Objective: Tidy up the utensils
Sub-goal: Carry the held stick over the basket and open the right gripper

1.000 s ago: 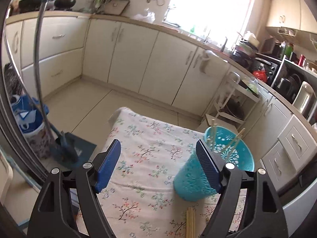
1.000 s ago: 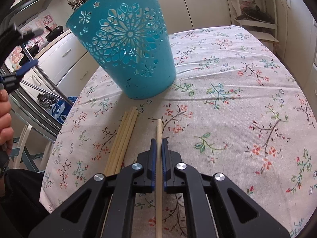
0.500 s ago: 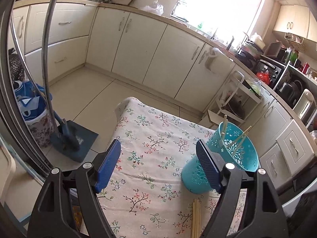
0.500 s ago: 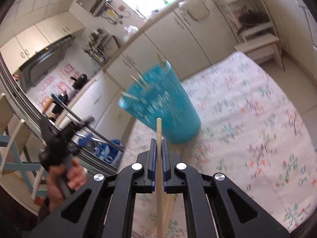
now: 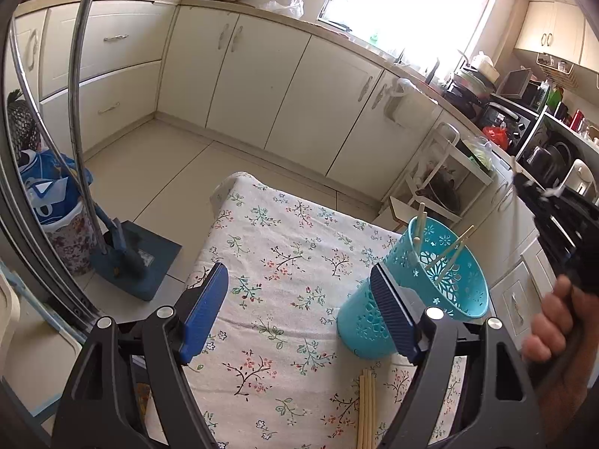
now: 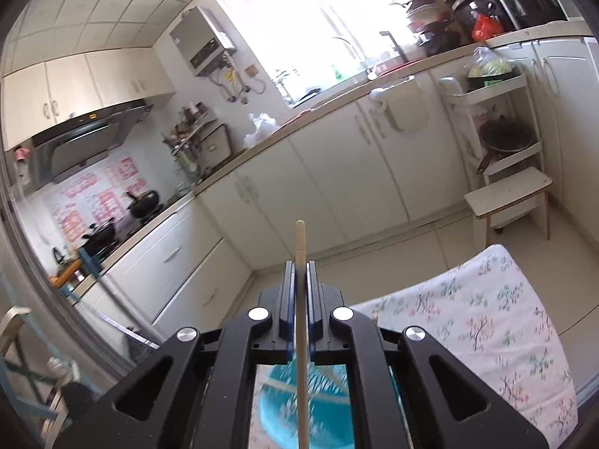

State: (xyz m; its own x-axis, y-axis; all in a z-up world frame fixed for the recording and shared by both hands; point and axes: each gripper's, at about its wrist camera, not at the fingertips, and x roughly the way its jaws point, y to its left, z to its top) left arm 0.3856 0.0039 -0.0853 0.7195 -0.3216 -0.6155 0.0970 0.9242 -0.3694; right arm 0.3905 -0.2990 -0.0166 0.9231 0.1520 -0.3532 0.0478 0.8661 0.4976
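Observation:
A teal cut-out holder (image 5: 430,280) stands on the floral tablecloth (image 5: 284,262) with three wooden chopsticks leaning in it. Several more chopsticks (image 5: 365,408) lie on the cloth in front of it. My left gripper (image 5: 299,312) hovers open over the cloth, its right finger just in front of the holder, with nothing between the pads. My right gripper (image 6: 298,267) is shut on a single wooden chopstick (image 6: 300,336), raised above the holder (image 6: 273,411), whose rim shows blurred beneath the jaws. In the left wrist view the right gripper's body (image 5: 554,217) appears high at the right edge in a hand (image 5: 558,329).
White kitchen cabinets and a countertop (image 5: 262,75) run behind the table. A blue dustpan with a long handle (image 5: 127,258) and a bin with a blue bag (image 5: 52,205) stand on the floor at left. A white rack and a stool (image 6: 509,191) stand past the table's far corner.
My right gripper has lifted the chopstick off the cloth and risen well above the holder, tilting upward. The left gripper stayed nearly still and open.

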